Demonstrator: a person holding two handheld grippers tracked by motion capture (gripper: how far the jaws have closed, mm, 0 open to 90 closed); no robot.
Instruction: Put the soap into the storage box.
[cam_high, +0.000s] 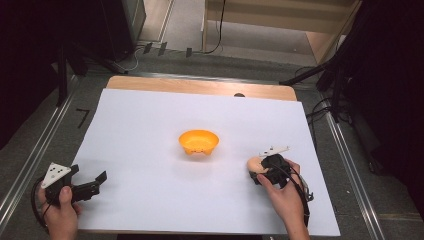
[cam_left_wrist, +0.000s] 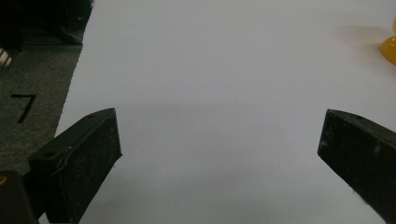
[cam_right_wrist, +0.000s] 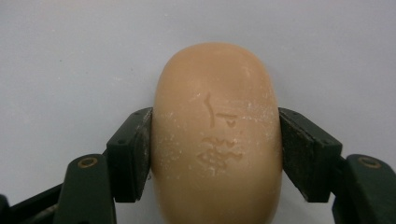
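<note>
Our right gripper (cam_right_wrist: 215, 154) has its two black jaws pressed against the flanks of a pale tan bar of soap (cam_right_wrist: 217, 135), one pad on each long side, so the bar is clamped across its width. In the right gripper view the soap's rounded far end reaches out beyond the jaw tips, and faint stamped marks show on its upper face. From the high view, the right gripper (cam_high: 261, 170) sits with the soap (cam_high: 254, 164) at its front end, low over the white sheet (cam_high: 150, 130) that covers the table; we cannot tell whether the bar has lifted clear of the sheet or rests on it.

Ahead of this gripper and off to its left stands an orange bowl (cam_high: 199, 141), well apart from the soap, with nothing visible inside it.

Our left gripper (cam_high: 86, 189) hangs far off to the left, near the sheet's near edge, its jaws spread wide with nothing between them. In the left gripper view bare white sheet lies between the jaws, and a sliver of the orange bowl (cam_left_wrist: 390, 46) shows at the far right.

We judge the work to be early: the grasp on the soap looks made, and, if the bowl is its goal, the carry and the release are left to do.
</note>
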